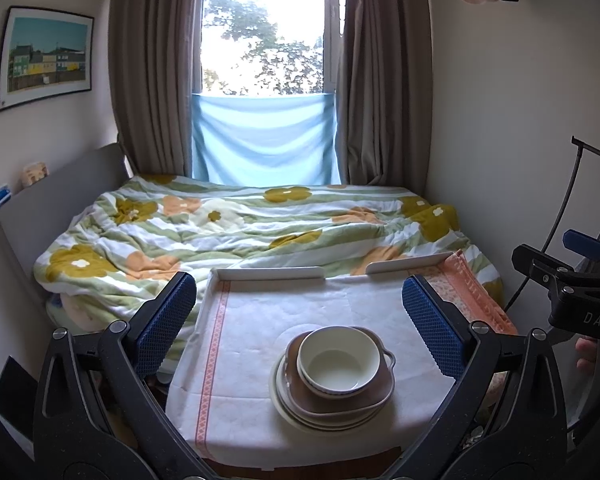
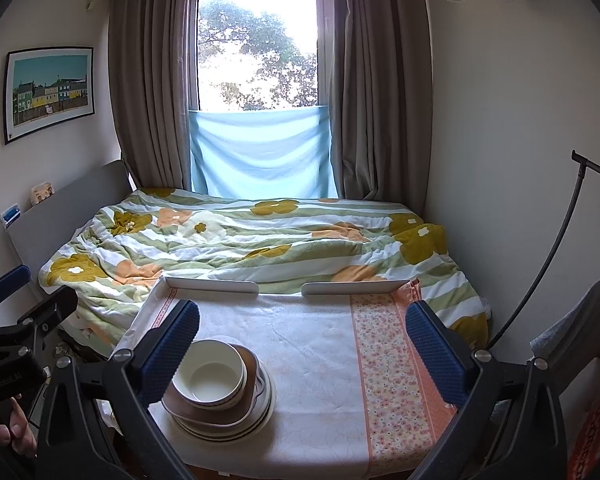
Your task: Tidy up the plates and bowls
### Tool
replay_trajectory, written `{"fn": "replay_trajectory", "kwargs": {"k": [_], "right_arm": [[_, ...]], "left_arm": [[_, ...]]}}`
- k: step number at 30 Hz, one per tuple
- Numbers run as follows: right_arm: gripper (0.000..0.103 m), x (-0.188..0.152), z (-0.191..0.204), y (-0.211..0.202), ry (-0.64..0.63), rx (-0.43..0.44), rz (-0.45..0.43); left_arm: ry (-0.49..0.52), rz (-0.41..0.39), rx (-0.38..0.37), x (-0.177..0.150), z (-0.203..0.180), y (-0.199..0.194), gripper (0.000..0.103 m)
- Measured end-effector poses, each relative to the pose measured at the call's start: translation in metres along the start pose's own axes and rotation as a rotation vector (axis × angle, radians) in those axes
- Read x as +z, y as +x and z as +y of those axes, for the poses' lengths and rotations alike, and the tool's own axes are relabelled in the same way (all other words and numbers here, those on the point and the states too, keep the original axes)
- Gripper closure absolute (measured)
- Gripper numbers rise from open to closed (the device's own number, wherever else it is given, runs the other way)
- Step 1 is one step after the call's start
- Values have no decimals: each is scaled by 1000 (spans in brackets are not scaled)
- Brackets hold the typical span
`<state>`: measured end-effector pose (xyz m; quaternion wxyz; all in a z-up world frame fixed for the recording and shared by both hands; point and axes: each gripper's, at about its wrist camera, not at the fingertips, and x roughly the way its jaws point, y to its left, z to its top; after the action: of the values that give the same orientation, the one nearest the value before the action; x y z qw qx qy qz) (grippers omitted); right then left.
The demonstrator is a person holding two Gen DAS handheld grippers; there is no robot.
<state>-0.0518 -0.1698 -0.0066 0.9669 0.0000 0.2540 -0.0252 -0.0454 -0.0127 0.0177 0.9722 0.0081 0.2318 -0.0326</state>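
Note:
A stack of dishes stands on the cloth-covered table (image 1: 260,320). A cream bowl (image 1: 338,362) sits on top, in a brown square dish (image 1: 374,398), on several cream plates (image 1: 296,412). My left gripper (image 1: 300,324) is open and empty, held back above the near edge with the stack between its fingers. In the right wrist view the same bowl (image 2: 210,376), brown dish (image 2: 204,414) and plates (image 2: 256,420) lie at the lower left, partly behind the left finger. My right gripper (image 2: 304,348) is open and empty over the table (image 2: 320,360).
The table has low white rails (image 1: 268,273) at its far edge. Behind it is a bed with a flowered quilt (image 1: 220,224), then curtains and a window. The other gripper (image 1: 572,292) shows at the right. A wall is close on the right.

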Motion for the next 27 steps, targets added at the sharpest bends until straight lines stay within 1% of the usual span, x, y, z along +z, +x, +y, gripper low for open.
{"fn": "replay_trajectory", "kwargs": {"k": [21,27], "right_arm": [[0,3,-1,3,-8,4,-6],[0,4,-1,8,-7,3,-5]], "left_arm": [[-7,-2,2,1,4,-1,0],[-6,-7,16,6,6,2,0]]}}
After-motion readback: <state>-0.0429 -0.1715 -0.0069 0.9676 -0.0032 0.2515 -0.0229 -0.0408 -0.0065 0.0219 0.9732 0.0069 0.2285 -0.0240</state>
